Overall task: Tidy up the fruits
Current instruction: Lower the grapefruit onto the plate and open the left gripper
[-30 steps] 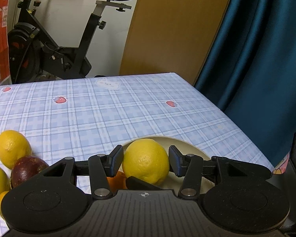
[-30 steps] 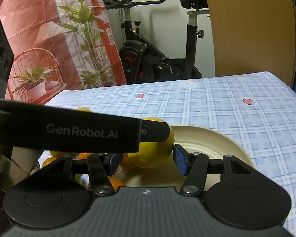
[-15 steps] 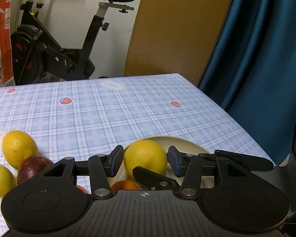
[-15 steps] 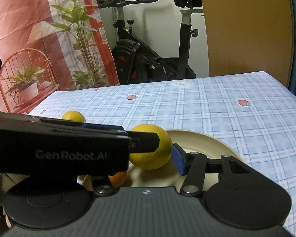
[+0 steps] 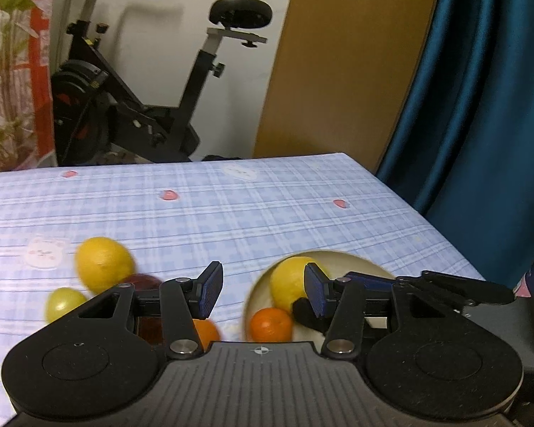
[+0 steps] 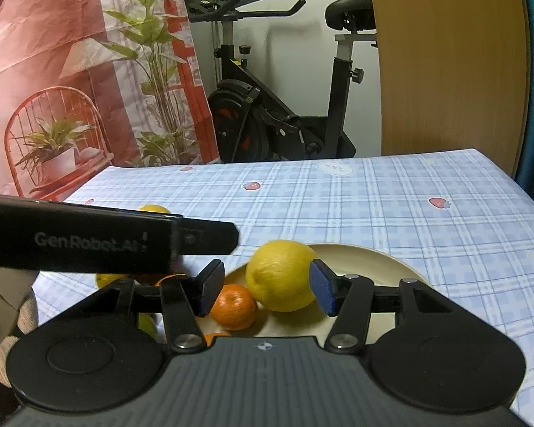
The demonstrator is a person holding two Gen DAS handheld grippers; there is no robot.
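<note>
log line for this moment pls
left hand-held gripper: open, empty | right hand-held gripper: open | plate: lemon, orange | tablecloth: loose lemon

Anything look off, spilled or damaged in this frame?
Nothing stands out. A lemon and a mandarin sit on the cream plate; the other fruit lies loose on the checked tablecloth, intact. Both tools are empty.
</note>
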